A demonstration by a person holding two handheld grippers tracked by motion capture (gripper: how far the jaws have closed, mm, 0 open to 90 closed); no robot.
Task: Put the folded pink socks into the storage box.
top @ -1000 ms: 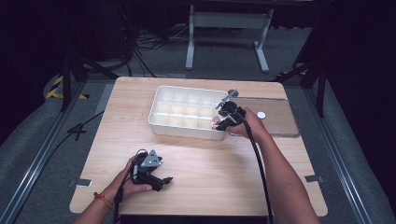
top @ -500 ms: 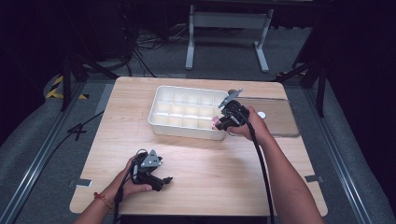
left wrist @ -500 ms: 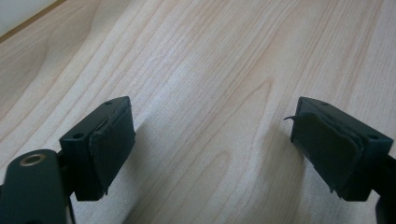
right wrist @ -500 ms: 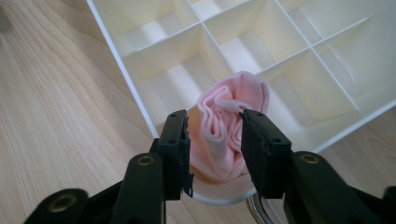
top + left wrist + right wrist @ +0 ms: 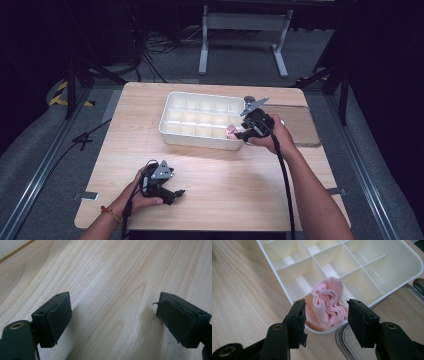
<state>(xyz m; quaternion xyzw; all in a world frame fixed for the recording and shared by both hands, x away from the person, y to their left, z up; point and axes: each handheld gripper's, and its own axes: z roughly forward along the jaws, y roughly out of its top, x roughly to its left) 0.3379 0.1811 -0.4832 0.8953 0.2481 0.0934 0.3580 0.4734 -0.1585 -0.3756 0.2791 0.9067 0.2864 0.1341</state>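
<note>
Pink cloth [image 5: 327, 303] bunched in white tray's [image 5: 172, 132] corner compartment. Right tool [image 5: 325, 320] jaws have just been opening, apart either side of cloth. Left tool [image 5: 113, 320] apart, nothing between, over tabletop [image 5: 240, 180] near the tray.

A light wooden table [image 5: 215, 175] with pale grain stood on a grey floor [image 5: 45, 165], brightly lit from above while the far end of the room lay in near darkness. Behind it a grey metal stand [image 5: 243, 22] rested on two splayed feet, with black cables [image 5: 150, 45] coiled on the floor to its left and a patch of yellow-and-black hazard tape [image 5: 62, 92] close by. Metal rails [image 5: 37, 182] ran along the floor on either side of the table, and dark tripod legs [image 5: 325, 75] rose at the right.
</note>
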